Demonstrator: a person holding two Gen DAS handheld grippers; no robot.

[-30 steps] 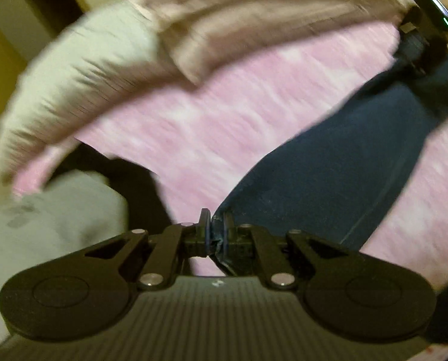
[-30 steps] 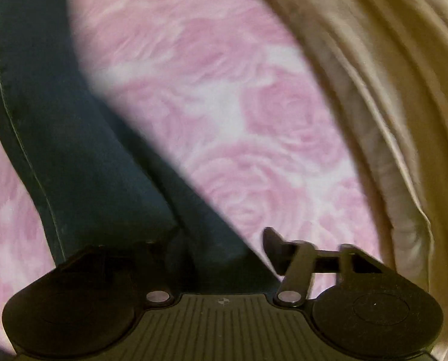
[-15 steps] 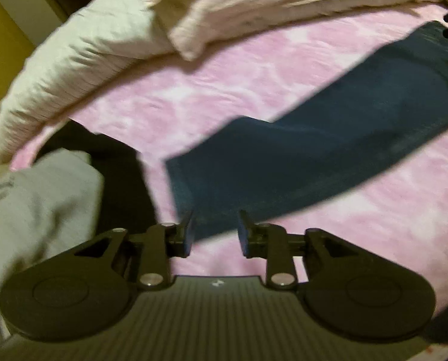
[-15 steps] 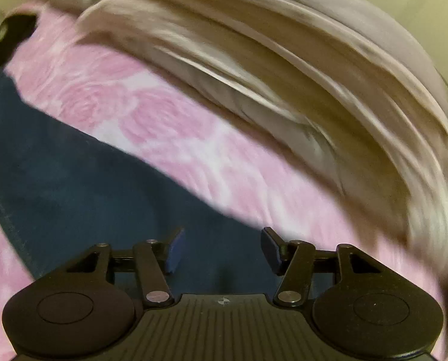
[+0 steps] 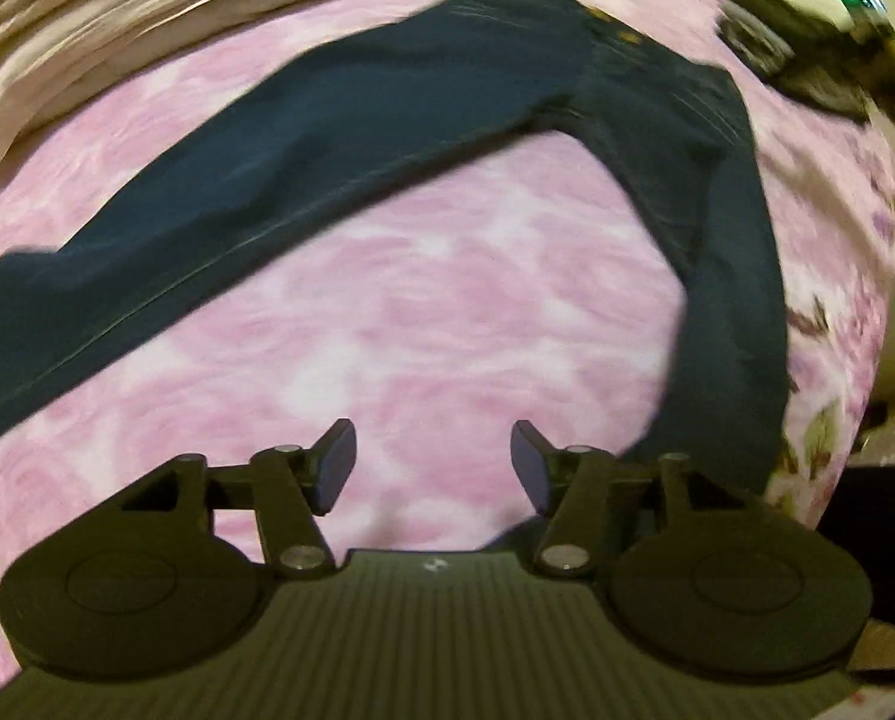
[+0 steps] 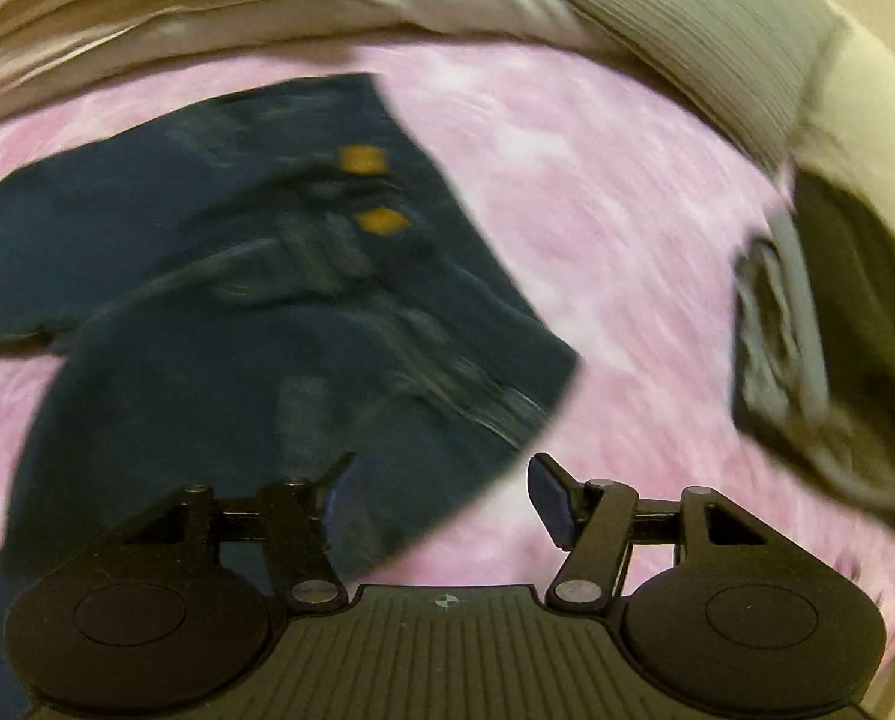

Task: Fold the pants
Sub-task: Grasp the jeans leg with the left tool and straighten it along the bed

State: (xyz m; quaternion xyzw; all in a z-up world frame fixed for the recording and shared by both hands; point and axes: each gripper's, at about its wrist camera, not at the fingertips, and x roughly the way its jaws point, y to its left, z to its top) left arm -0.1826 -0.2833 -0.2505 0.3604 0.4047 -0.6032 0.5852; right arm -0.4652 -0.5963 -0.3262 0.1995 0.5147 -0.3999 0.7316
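- Two grippers stand with jaws apart and nothing between the pads; both have just been opening.
- Directly under the left gripper (image 5: 432,468) lies bare pink bedspread (image 5: 447,312); one trouser leg runs down just to its right.
- Under the right gripper (image 6: 441,495) the waist end of the pants (image 6: 237,312) begins at its left finger and spreads ahead and leftward.
- Farther from the left gripper, the other leg stretches long and diagonal, up-right to down-left, so the pants lie in an open V.
- Judged from this, the right gripper is nearer the waistband, the left nearer the leg.
- Beyond both lies cream bedding (image 6: 147,12).
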